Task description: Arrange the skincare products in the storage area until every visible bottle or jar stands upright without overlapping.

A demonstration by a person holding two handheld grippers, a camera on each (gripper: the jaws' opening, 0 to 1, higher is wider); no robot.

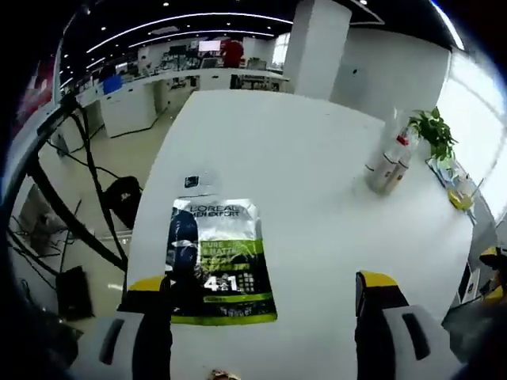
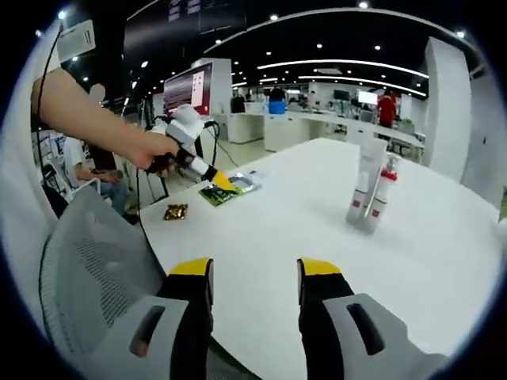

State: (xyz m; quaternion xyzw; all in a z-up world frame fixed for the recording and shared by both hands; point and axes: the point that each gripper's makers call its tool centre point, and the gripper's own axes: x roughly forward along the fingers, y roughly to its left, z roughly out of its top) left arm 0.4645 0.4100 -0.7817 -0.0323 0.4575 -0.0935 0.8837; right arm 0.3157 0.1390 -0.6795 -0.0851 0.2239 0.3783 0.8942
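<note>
An open office with ceiling lights surrounds a long white table [image 1: 317, 182]. On it lies a flat L'Oréal sachet [image 1: 215, 257], just ahead of the left gripper [image 1: 261, 297], whose jaws stand spread and empty. Two white tubes [image 2: 371, 194] stand upright, touching, well apart from the sachet. The right gripper [image 2: 253, 277] hovers with jaws parted, holding nothing. A small gold wrapper [image 2: 175, 211] lies near the table edge.

A sachet [image 1: 220, 261] lies on the table [image 1: 317, 182], well apart from two upright bottles [image 1: 388, 166].
</note>
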